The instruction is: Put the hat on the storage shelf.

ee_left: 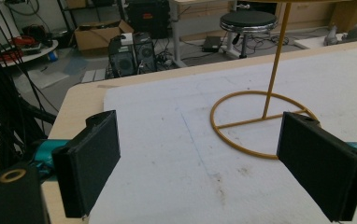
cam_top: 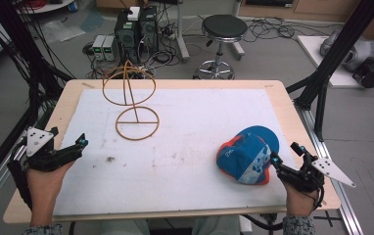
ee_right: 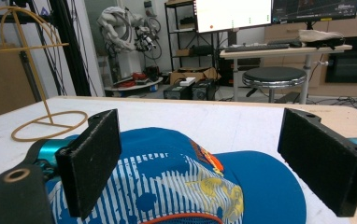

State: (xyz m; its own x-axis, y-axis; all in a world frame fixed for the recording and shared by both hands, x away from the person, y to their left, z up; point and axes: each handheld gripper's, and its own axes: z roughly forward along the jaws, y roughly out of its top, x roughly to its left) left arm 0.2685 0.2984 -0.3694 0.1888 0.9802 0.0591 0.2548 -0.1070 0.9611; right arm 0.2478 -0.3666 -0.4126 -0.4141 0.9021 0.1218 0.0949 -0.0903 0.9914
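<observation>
Blue cap [cam_top: 247, 155] lying flat on white mat [cam_top: 185, 147], near right part of table [cam_top: 67, 98], brim pointing far-right. Right gripper [cam_top: 287, 152] just beside cap's near-right edge, jaws wide apart, straddling crown in right gripper view, pads off fabric, nothing held. Left gripper [cam_top: 72, 147] resting at near left table edge, jaws wide, empty, aimed toward yellow wire stand [cam_top: 135, 105]. Stand upright at far left of mat, well apart from cap. Black stool [cam_top: 223, 29] on floor beyond table.

cap [ee_right: 176, 186] cut off below
</observation>
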